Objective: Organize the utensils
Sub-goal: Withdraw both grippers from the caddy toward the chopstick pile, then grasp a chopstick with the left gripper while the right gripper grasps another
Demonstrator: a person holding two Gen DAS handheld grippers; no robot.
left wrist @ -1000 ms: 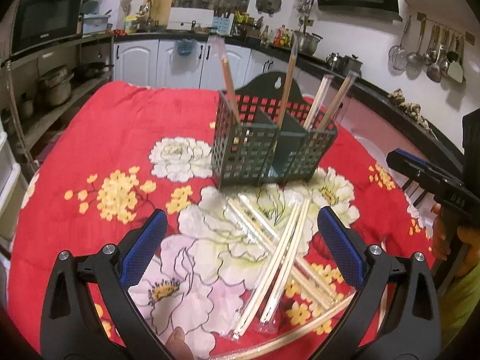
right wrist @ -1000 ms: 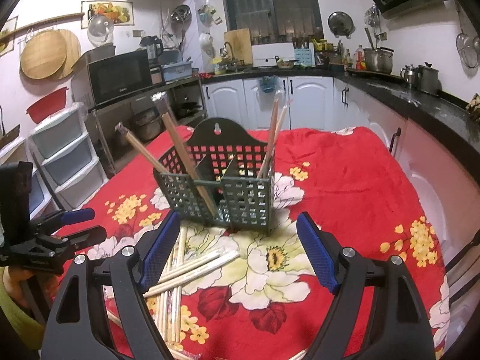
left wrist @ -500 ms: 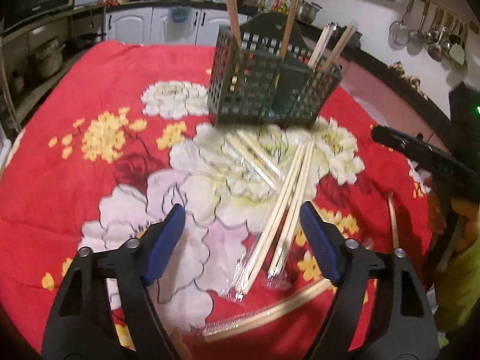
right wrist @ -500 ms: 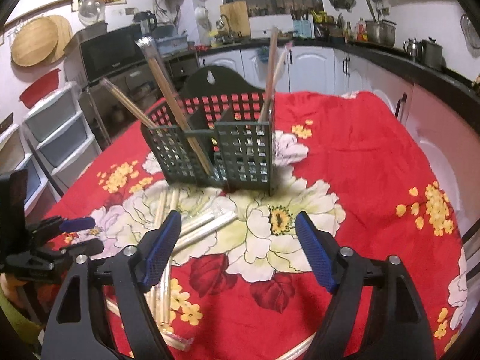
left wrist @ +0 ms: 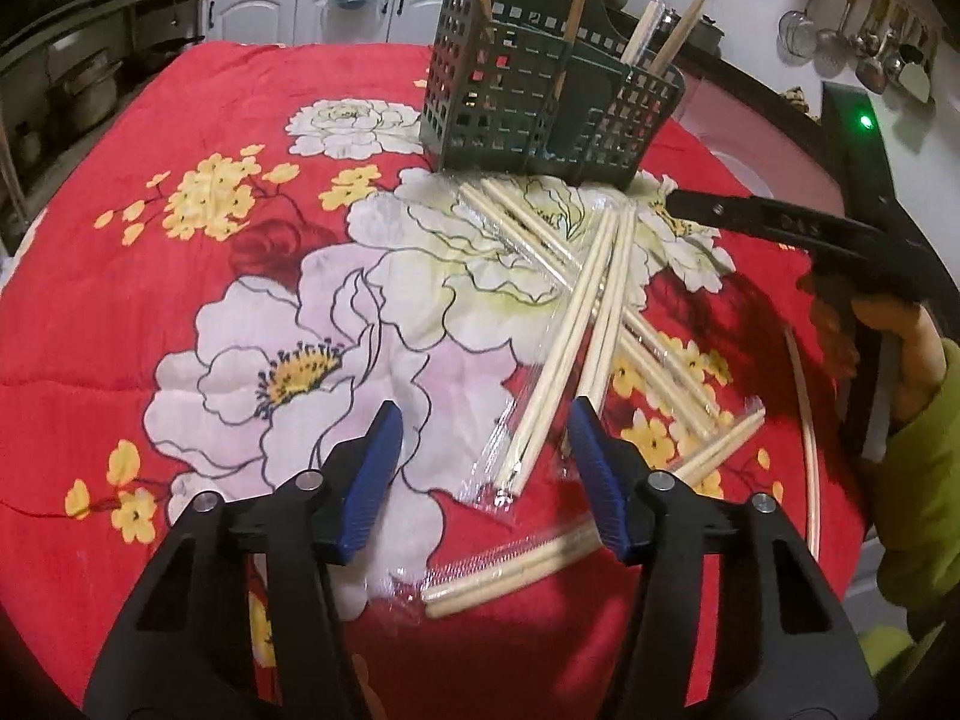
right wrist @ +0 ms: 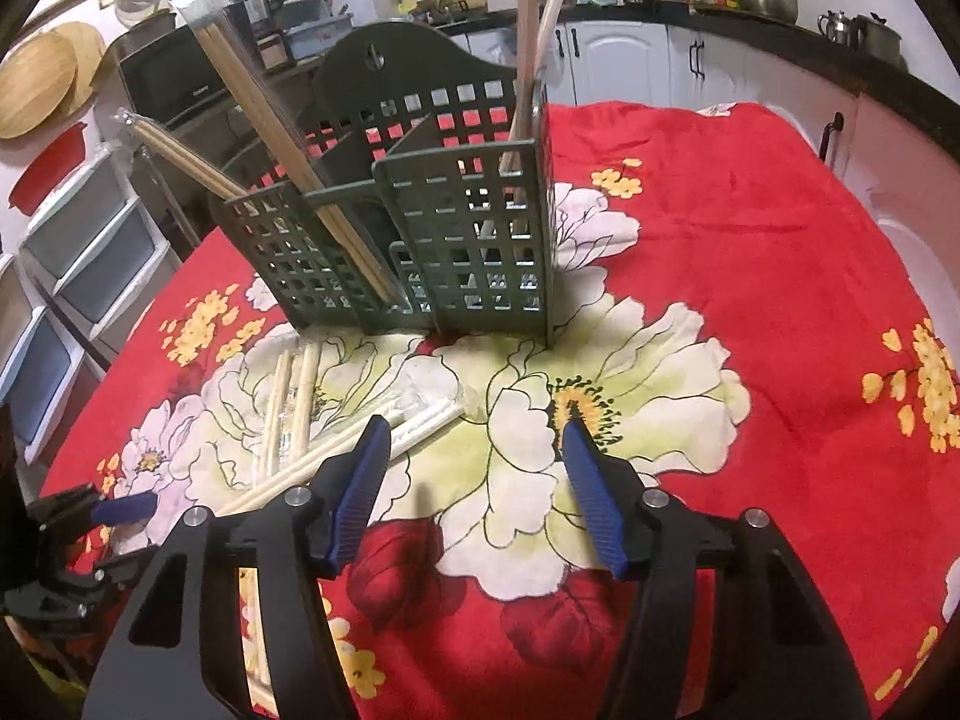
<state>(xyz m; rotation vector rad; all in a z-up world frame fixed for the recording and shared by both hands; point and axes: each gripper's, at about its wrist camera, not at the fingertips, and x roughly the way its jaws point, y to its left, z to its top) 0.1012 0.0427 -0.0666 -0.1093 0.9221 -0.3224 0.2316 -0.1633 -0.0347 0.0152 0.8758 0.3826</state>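
Near table's front edge, wrapped chopsticks (left wrist: 564,354) look light, slippery w/ film; grab mid-length; left gripper (left wrist: 480,468) & right gripper (right wrist: 474,480) closing, nothing clamped.

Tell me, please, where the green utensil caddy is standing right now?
In both wrist views the green utensil caddy stands upright on the far part of the floral tablecloth, just beyond the wrapped chopsticks scattered in front of it.

Home kitchen, white cabinets (right wrist: 624,60), hanging ladles (left wrist: 840,30), microwave (right wrist: 174,81), kettles (right wrist: 864,36)
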